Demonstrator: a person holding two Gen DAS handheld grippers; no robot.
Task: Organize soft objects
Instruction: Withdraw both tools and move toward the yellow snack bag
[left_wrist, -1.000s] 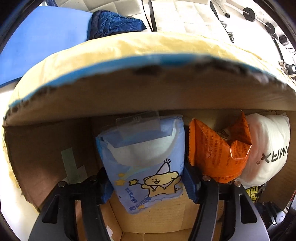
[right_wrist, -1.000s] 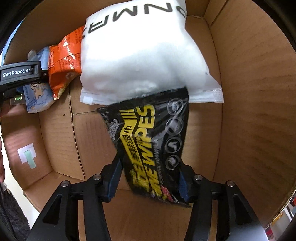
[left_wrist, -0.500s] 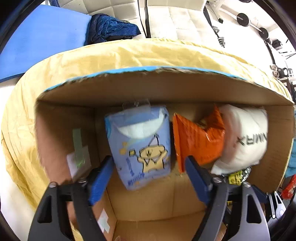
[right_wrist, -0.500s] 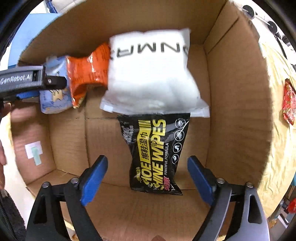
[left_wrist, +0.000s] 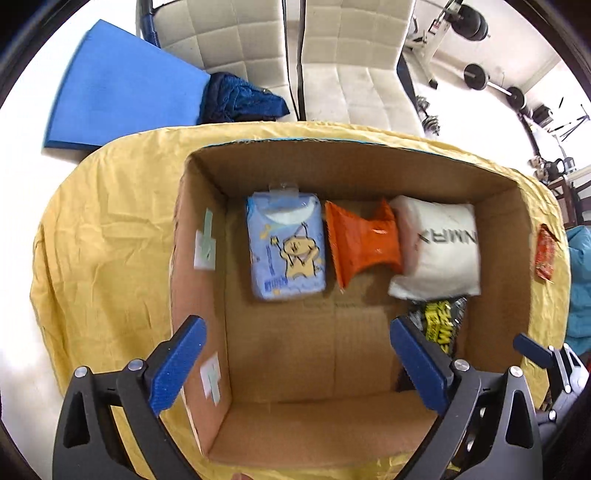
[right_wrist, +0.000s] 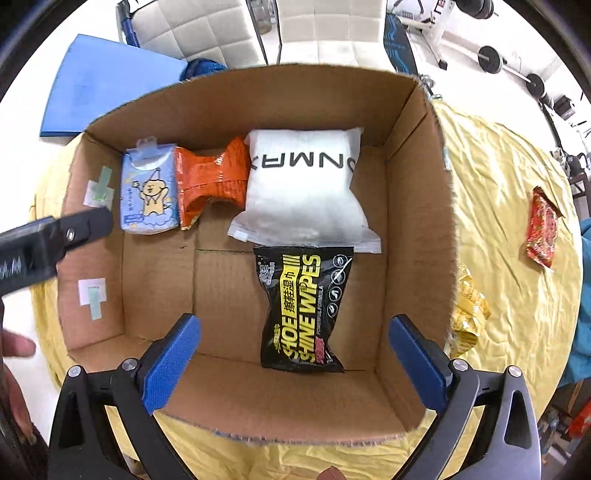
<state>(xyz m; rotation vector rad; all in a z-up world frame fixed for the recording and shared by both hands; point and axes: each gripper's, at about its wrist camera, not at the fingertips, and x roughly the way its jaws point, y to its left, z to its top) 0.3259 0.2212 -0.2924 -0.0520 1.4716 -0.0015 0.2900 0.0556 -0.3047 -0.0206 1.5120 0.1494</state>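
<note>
Your left gripper (left_wrist: 295, 363) has just been opening its jaws, and now they stand wide with nothing between them. The blue bear pack (left_wrist: 286, 247) lies on the floor of the cardboard box (left_wrist: 195, 273), down below and ahead of it. Your right gripper (right_wrist: 295, 360) has just been opening too, wide and empty. The black wipes pack (right_wrist: 304, 308) lies flat under it, touching the white pack (right_wrist: 304, 188). The orange pack (right_wrist: 210, 184) sits between blue and white.
</note>
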